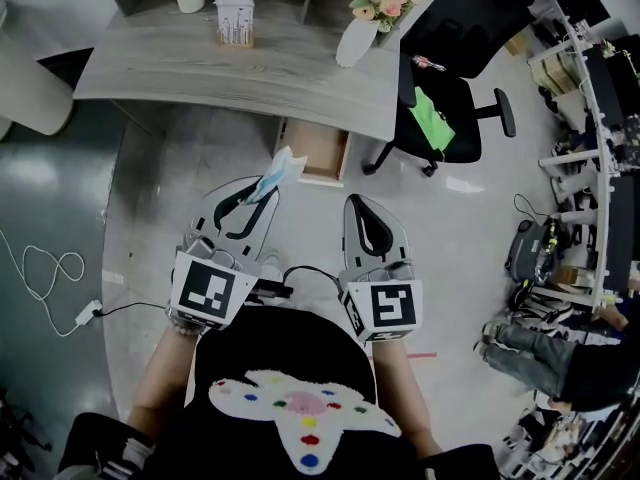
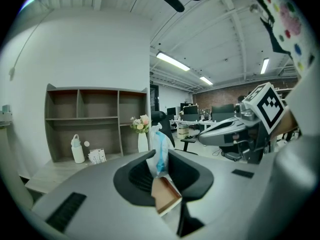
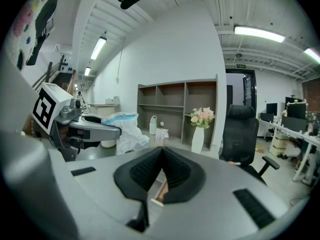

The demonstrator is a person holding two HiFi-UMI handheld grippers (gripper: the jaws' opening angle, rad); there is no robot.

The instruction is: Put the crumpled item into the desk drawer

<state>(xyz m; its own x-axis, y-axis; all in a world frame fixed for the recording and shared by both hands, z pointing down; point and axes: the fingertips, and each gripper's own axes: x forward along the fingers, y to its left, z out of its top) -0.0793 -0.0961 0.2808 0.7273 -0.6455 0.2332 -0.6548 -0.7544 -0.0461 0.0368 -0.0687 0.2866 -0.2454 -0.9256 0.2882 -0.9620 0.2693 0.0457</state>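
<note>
Head view: left gripper (image 1: 262,193) is clenched on the crumpled item (image 1: 285,166), a white-and-blue wad sticking out past its tips. It is held low and aimed at the open drawer (image 1: 322,156) under the desk (image 1: 180,68). The item hangs in the air just short of the drawer, not yet inside. Right gripper (image 1: 360,208) sits alongside, probably idle for this step. A chair (image 1: 445,118) stands right of the drawer, off the line of approach. A vase (image 1: 357,40) and a box (image 1: 235,18) sit on the desk top, above the opening.

Left gripper view: the pads pinch the wad's lower end, so it stands upright, with the drawer's wooden corner showing beyond the tips.

Right gripper view: jaws pressed together, nothing between them.
</note>
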